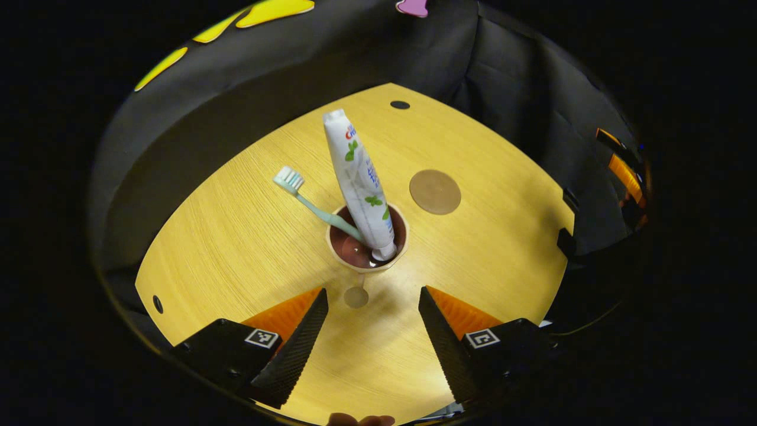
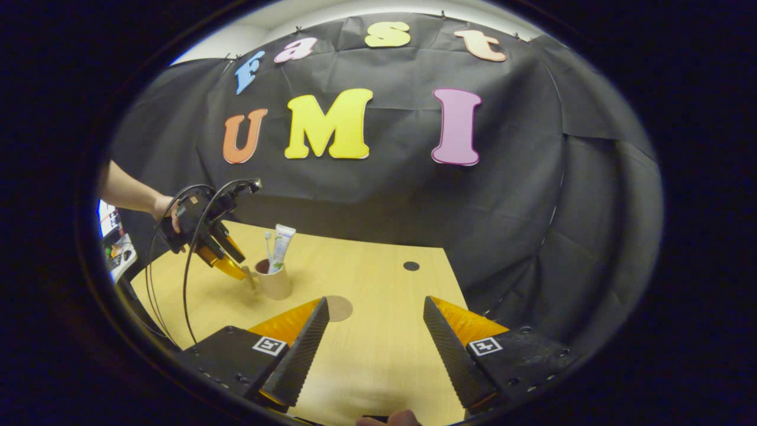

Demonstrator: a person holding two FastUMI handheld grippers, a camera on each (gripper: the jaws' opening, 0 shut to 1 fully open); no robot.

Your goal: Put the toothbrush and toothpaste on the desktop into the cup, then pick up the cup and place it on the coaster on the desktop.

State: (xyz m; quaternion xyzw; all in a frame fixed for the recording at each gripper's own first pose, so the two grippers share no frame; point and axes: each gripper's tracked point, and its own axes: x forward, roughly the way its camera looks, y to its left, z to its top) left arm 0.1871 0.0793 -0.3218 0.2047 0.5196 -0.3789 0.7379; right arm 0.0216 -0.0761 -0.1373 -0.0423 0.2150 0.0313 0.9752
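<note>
Wooden desktop [image 1: 236, 248] separates cup [image 1: 366, 239] from coaster [image 1: 435, 191]; left gripper [image 1: 372, 307] and right gripper [image 2: 375, 319] gape, holding nothing.

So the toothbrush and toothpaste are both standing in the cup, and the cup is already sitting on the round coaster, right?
Not quite. The left gripper view shows the cup, holding the toothbrush and toothpaste, on the bare desktop; the coaster lies apart from it.

This is a staged recording booth, not a lived-in room. Black cloth [image 2: 502, 195] hangs as a wall around a bare wooden desk [image 2: 378, 355] with round cable holes [image 2: 411, 266]. Cables [image 2: 189, 260] loop from a hand-held gripper [image 2: 230, 269], and a pale room wall [image 2: 355, 12] shows above the cloth.
</note>
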